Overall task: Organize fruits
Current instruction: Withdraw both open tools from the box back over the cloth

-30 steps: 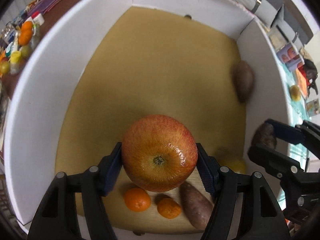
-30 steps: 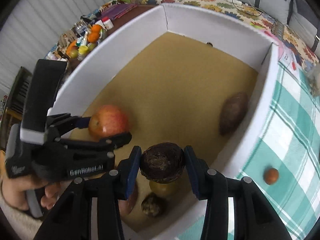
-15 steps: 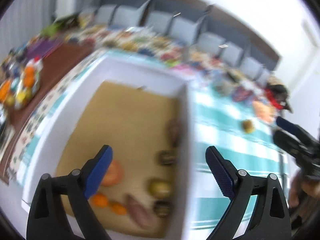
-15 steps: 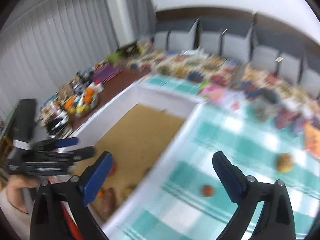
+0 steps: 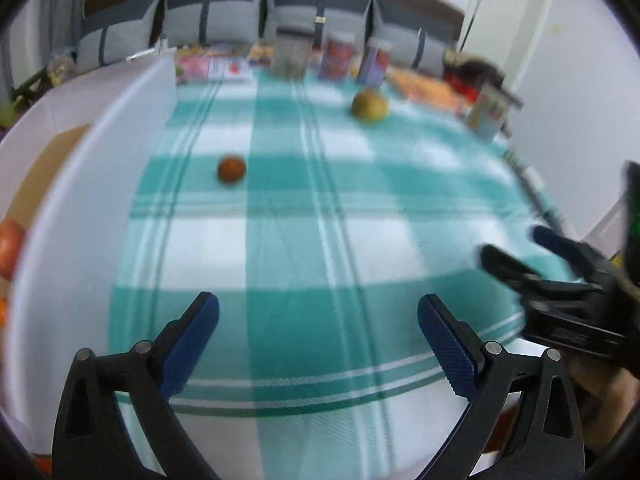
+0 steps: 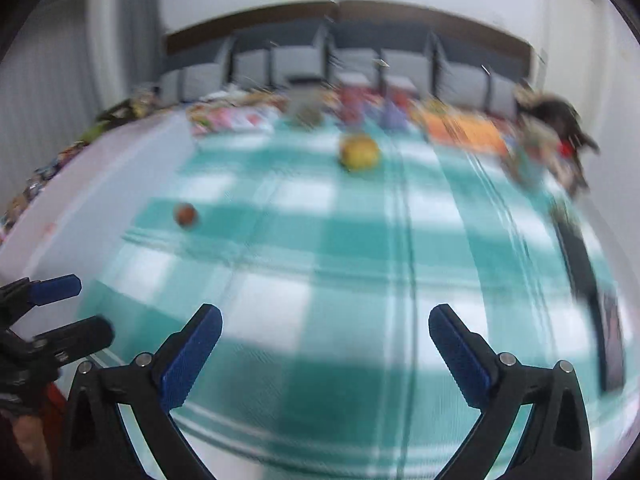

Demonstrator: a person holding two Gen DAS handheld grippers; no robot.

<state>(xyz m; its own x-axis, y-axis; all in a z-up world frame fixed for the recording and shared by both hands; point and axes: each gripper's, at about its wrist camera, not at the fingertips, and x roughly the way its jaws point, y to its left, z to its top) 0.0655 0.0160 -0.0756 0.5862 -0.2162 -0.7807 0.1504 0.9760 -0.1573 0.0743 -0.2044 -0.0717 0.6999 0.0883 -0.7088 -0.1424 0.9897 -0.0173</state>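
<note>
My left gripper (image 5: 318, 316) is open and empty above the teal checked tablecloth (image 5: 320, 240). My right gripper (image 6: 325, 328) is open and empty too, over the same cloth (image 6: 360, 264). A small orange-brown fruit (image 5: 231, 169) lies on the cloth near the white box (image 5: 92, 152); it also shows in the right wrist view (image 6: 185, 215). A yellow-green fruit (image 5: 370, 106) lies farther back, also seen in the right wrist view (image 6: 359, 152). The red apple (image 5: 9, 246) shows inside the box at the left edge. Both views are blurred.
Jars and packets (image 5: 332, 58) stand along the far table edge, with grey cushions (image 5: 224, 20) behind. The right gripper shows at the right of the left wrist view (image 5: 560, 280). The left gripper shows at the left of the right wrist view (image 6: 48, 320).
Both grippers have let go of their fruit in the box, opened, and swung right over the tablecloth. The apple now lies in the box.
</note>
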